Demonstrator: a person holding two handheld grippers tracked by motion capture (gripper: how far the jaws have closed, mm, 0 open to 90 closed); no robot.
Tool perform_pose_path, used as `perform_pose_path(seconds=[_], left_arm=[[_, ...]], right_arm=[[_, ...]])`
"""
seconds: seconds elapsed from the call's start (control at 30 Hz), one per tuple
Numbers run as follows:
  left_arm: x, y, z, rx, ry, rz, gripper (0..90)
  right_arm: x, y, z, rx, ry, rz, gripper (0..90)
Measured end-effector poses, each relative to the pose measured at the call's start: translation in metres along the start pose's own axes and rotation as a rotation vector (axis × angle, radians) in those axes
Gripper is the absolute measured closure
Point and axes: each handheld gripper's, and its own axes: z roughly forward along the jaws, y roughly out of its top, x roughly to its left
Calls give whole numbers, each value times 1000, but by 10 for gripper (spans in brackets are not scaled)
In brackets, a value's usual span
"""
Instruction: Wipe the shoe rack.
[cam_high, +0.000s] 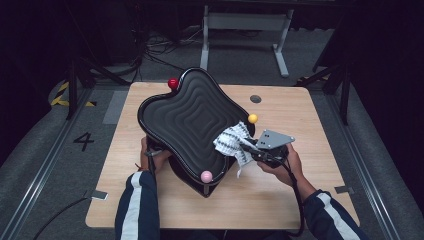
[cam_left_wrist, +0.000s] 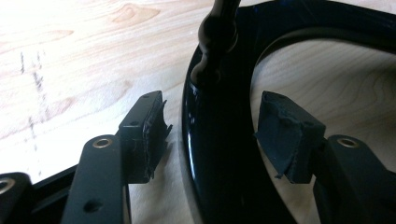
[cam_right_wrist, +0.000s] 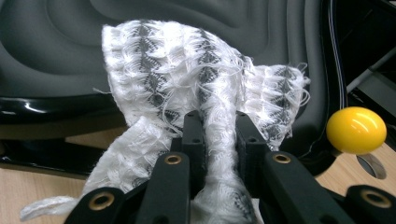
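White and grey woven cloth (cam_right_wrist: 196, 88) is bunched between the pads of the right gripper (cam_right_wrist: 219, 135), whose jaws are pinching tight on a fold of it, and it is resting on the near right edge of the ridged black tray (cam_high: 187, 112), just below the yellow ball (cam_high: 253, 118). The step in hand looks like wiping the tray's rippled top while the other hand steadies it.

The left gripper (cam_left_wrist: 210, 135) is sitting at the tray's near left side, low down by the table (cam_high: 280, 107). Its jaws are standing partly open, straddling the glossy black lower rim (cam_left_wrist: 219, 154) of the stand without pressing on it: the left pad is apart from the rim, and the right pad is likewise clear (so nothing is gripped there yet).

To do this well, I judge the left jaws should be closing squarely on that rim before the cloth starts dragging, since the tray is perching on thin posts and could rock or slide on the wood. The cloth should be travelling along the ridges rather than across them, with light downward pressure, so the loose fringe is not snagging on the yellow ball or on the pink ball (cam_high: 206, 175) at the near corner. The trailing tail of cloth hanging off the edge may catch underneath; a shorter hold would be helping.
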Motion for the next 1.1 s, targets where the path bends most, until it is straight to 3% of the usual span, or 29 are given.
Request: perform_pose_path(seconds=[0.17,0.27,0.3,0.33,0.43,0.47,0.53,0.77,0.93,1.1], left_arm=[[-4,6,9,27,-4,5,481],[-7,6,12,2,56,31,501],[-9,6,14,-9,52,16,501],[-7,7,12,5,61,43,503],[-8,7,12,21,51,56,504],[-9,6,13,2,54,38,504],[-8,6,13,-2,50,43,506],[-12,6,11,25,23,77,508],[-18,4,10,21,23,102,509],[-22,-1,6,29,-4,124,509]], right_arm=[[0,-2,1,4,2,-1,780],[1,-2,2,10,-6,-6,779],[0,-2,2,8,-5,-6,779],[0,-3,2,6,-4,-3,779],[1,-2,3,6,-2,-4,779],[1,-2,3,5,0,-5,779],[3,-1,4,6,13,-21,778],[7,0,4,8,36,-37,777],[14,3,0,10,66,-64,777],[22,3,-4,6,86,-85,777]])
